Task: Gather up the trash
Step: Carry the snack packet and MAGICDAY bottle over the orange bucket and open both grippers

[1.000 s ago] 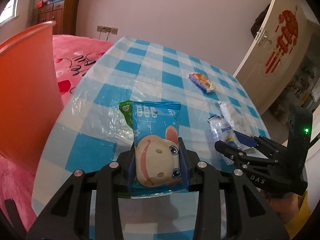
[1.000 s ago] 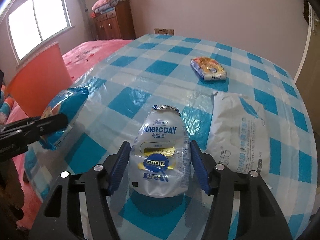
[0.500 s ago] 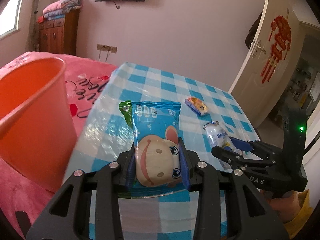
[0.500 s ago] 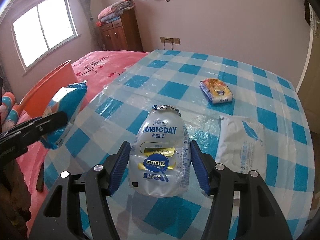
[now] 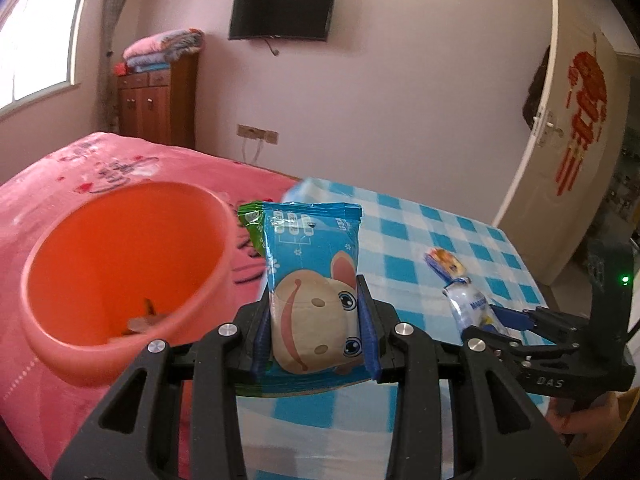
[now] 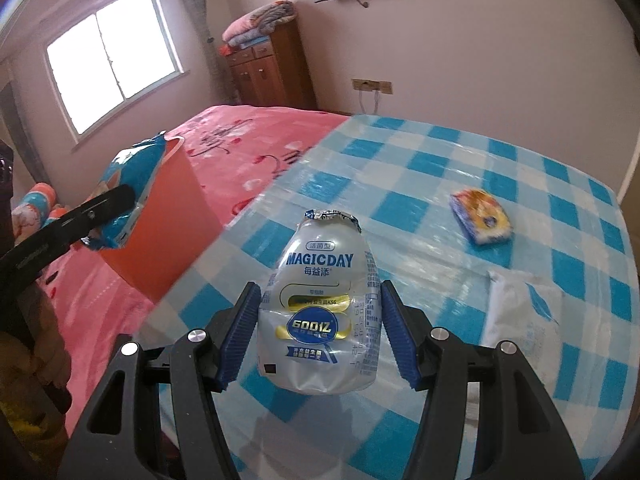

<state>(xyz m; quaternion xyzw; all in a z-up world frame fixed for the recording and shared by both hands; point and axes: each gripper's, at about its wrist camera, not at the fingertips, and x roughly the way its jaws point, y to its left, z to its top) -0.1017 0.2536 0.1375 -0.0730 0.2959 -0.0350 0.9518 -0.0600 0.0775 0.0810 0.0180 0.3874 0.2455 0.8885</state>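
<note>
Both claws clamped, left gripper (image 5: 316,320) on snack pack (image 5: 310,280), right gripper (image 6: 320,340) on bottle (image 6: 322,304), raised off table (image 6: 420,184) beside bin (image 5: 120,264), presumably for dropping.

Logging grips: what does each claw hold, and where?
Left claw: blue snack packet, by its lower sides. Right claw: crumpled drink bottle, by its lower body.

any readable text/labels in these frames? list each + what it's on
"MAGICDAY" – crushed bottle in the right tool
"每益添" – same bottle, under the brand
"600亿" – blue badge on the bottle
"DAS" – right tool's body, left wrist view
Bottle's fine print, blue snack packet, orange packet, white pouch, red door decoration: unreadable.
</note>
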